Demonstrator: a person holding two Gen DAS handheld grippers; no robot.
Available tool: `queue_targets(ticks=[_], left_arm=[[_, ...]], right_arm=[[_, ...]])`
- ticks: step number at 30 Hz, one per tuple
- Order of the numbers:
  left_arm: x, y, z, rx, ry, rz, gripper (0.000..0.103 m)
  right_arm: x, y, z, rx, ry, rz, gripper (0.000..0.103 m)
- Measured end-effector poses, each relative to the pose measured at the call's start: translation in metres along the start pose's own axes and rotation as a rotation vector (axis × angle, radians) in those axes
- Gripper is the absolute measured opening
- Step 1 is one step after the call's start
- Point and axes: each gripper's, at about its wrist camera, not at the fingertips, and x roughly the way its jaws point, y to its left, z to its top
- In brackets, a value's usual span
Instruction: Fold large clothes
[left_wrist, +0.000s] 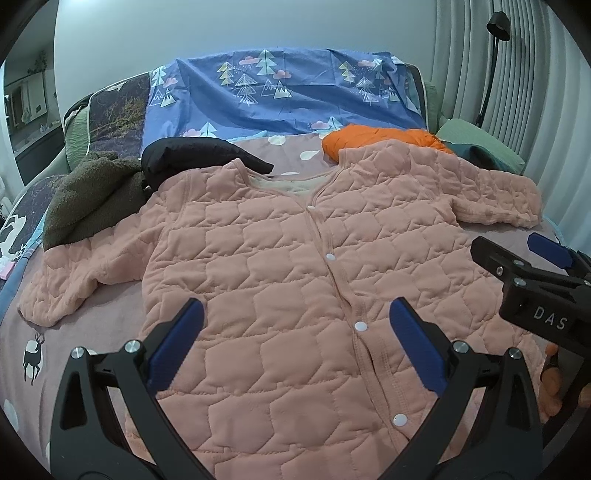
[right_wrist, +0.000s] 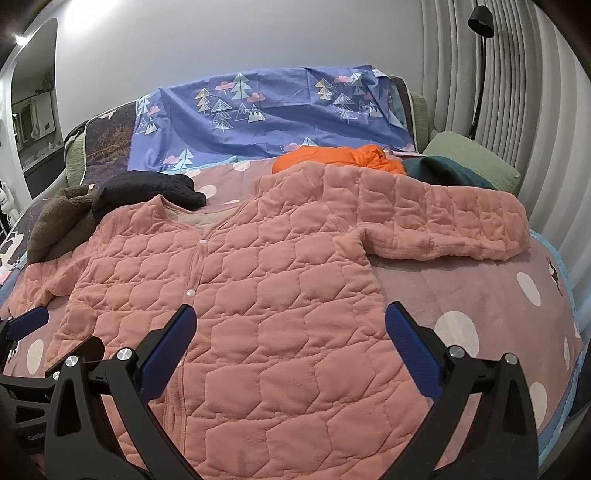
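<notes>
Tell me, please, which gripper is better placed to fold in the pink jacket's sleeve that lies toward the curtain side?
Right, probably. The right gripper hangs open over the pink jacket nearest that sleeve; the left gripper, also open, sits over the snap placket, farther away.

The left hand-held gripper (left_wrist: 295, 314) points forward with its jaws spread wide, nothing between the blue pads. The right hand-held gripper (right_wrist: 290, 319) sits just beside it (seen at the edge of the left view), jaws likewise wide apart.
</notes>
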Motion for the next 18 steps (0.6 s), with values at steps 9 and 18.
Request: queue_targets(ticks=[9, 18], left_arm=[[-0.002, 0.010, -0.002, -0.038, -0.037, -0.057, 0.101], [-0.010, 0.011, -0.005, -0.037, -0.134, -0.075, 0.101]], right_arm=[[-0.001, 0.001, 0.000, -0.001, -0.005, -0.001, 0.102], [-0.005, 0.003, 0.000, -0.004, -0.025, -0.011, 0.102]])
